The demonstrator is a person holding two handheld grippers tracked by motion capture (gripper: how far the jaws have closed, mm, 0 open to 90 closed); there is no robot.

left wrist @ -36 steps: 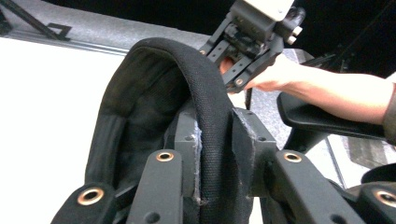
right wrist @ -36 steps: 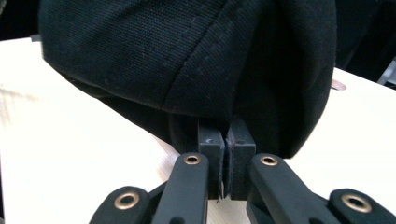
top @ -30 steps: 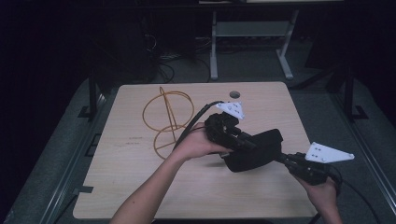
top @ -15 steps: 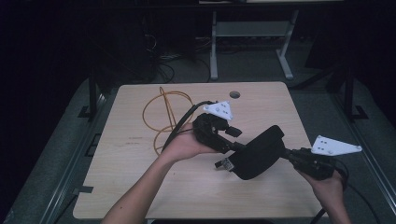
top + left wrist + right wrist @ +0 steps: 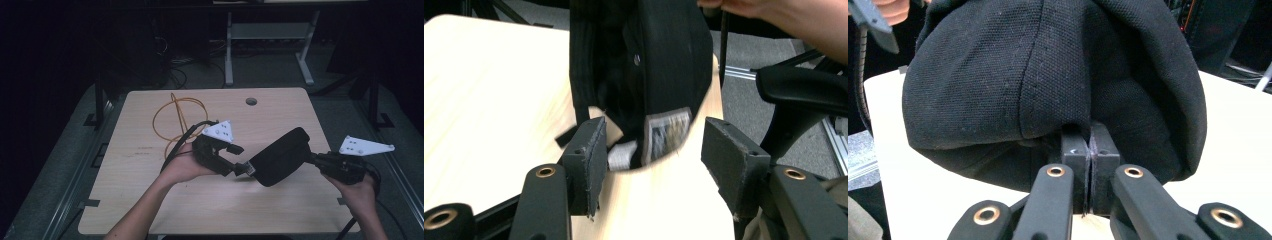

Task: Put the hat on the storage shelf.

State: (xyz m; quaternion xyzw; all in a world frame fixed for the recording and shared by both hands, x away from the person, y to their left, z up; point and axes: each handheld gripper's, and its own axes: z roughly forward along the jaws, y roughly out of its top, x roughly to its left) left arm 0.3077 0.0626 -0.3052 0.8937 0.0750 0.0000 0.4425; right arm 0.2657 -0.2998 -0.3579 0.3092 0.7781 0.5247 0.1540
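A black cloth cap (image 5: 280, 156) hangs just above the wooden table (image 5: 150, 200), right of centre. My right gripper (image 5: 314, 159) holds its right end; in the right gripper view the jaws are pressed together on a fold of the cap's fabric (image 5: 1048, 75), with the gripper (image 5: 1090, 150) under the crown. My left gripper (image 5: 239, 167) points at the cap's lower left end. In the left gripper view it (image 5: 656, 165) stands open, its pads (image 5: 586, 165) either side of the cap (image 5: 664, 60) and of a small label (image 5: 666, 132) on its rim, not touching them.
An orange cable loop (image 5: 175, 117) lies on the table's far left part, with the left gripper's black cable running over it. A round grommet hole (image 5: 251, 101) sits near the far edge. A black chair arm (image 5: 804, 92) stands beyond the table's right side.
The right gripper has carried the cap to the right and tilted it. The left gripper drew away from the cap to the left and now points at its lower end.
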